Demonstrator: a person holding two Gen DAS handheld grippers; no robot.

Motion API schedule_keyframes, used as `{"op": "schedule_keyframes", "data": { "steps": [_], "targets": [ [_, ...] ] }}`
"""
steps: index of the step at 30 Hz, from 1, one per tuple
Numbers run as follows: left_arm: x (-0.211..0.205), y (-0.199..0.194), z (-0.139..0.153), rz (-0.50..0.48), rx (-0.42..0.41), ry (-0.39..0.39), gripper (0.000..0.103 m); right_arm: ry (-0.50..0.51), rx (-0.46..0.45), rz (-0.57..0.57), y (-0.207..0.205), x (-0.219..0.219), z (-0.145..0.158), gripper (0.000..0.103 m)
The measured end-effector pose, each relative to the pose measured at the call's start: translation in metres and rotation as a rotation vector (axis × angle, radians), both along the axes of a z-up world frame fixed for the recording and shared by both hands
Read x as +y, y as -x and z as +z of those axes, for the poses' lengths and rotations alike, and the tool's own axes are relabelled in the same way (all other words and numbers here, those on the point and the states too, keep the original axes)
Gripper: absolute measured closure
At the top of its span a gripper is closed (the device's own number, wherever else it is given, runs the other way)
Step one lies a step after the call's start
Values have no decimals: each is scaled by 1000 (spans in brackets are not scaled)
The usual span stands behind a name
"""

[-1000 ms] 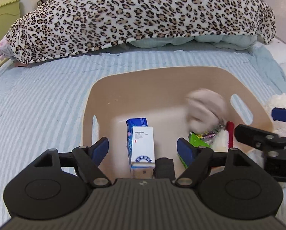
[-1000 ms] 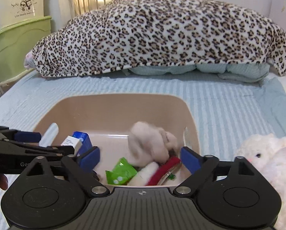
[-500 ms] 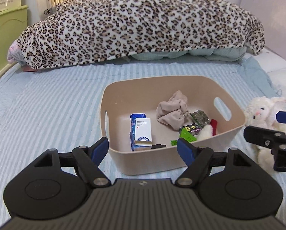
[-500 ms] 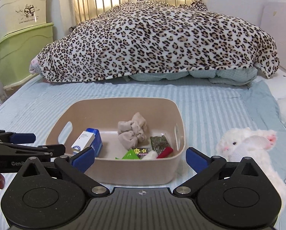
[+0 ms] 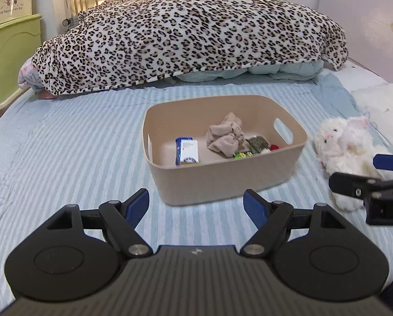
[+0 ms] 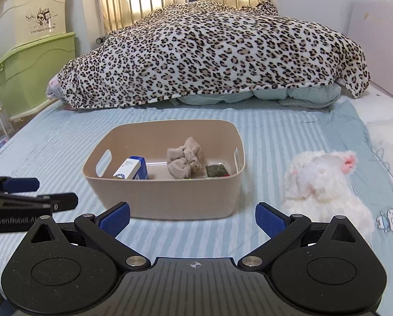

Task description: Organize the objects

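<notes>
A bed (image 5: 65, 158) with a blue striped sheet fills the room, and a spotted blanket (image 5: 196, 39) is piled at the far end. Green and cream boxes (image 6: 30, 60) stand by the wall.

The left gripper (image 5: 196, 208) and the right gripper (image 6: 194, 221) are both spread wide and hold nothing. They hang near the bin (image 5: 222, 181), on its near side.

The bunny (image 6: 325, 184) lies on the sheet just beside the bin, on the right. I think it is the last thing to put away.

What could go wrong? The bunny is soft and fluffy, so a pinch on just the fur could slip. It is big too, so it might catch on the bin's rim and tip out.

Inside the bin are a blue and white box (image 5: 187, 151), a tan bundle of cloth (image 5: 225, 135), a dark green packet (image 5: 258, 142), something bright green (image 5: 241, 154) and something red (image 5: 274, 147).
</notes>
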State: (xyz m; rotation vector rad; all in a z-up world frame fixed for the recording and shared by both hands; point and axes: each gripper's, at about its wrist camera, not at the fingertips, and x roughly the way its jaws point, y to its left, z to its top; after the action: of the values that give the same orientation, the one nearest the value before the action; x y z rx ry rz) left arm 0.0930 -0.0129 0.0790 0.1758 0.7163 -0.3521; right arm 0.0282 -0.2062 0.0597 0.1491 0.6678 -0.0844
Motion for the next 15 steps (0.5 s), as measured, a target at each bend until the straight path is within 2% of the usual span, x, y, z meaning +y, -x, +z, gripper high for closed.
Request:
{"op": "schedule_keyframes", "data": {
  "steps": [4, 15],
  "targets": [
    [7, 20, -1, 8, 3, 19, 24, 14, -16, -4, 20, 3, 1, 0],
    [22, 66, 1, -20, 1, 53, 24, -49, -33, 3, 70, 8, 7, 0]
  ]
}}
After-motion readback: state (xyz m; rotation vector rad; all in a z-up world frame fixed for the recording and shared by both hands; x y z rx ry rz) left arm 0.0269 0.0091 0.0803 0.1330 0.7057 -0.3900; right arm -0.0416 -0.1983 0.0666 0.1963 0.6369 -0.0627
